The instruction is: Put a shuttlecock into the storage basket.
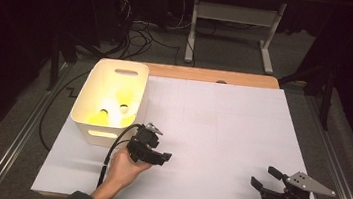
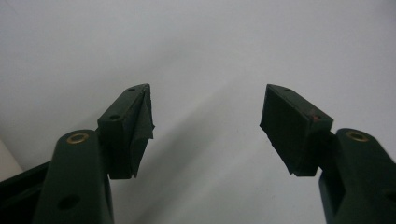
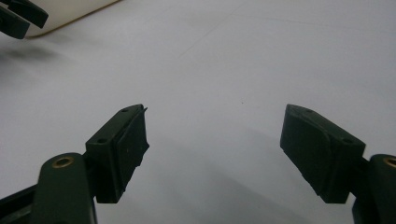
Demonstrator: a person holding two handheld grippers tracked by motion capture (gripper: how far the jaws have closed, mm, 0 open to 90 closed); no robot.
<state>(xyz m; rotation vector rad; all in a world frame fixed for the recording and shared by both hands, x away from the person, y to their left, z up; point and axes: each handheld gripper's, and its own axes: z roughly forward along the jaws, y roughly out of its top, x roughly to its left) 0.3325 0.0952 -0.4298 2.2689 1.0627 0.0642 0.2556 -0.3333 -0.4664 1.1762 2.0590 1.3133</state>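
Observation:
A cream plastic bin (image 1: 91, 131) stands at the left of the white table sheet (image 1: 222, 120). Inside it lie yellow objects (image 1: 103, 117), too glary to identify. My left gripper (image 1: 166, 156) is just right of the bin's near corner, pointing right, held in a hand. In the left gripper view it (image 2: 205, 116) is open over bare white sheet with nothing between the jaws. My right gripper (image 1: 264, 177) sits low near the front right edge, pointing left. Its jaws stand wide apart and empty in the right gripper view (image 3: 215, 140).
The bin's wall (image 3: 70, 11) and the left gripper's jaw tips (image 3: 18, 16) appear at the top left of the right gripper view. A wooden table edge (image 1: 212, 76) runs along the back. Beyond it are cables and a desk frame (image 1: 232, 30) on the floor.

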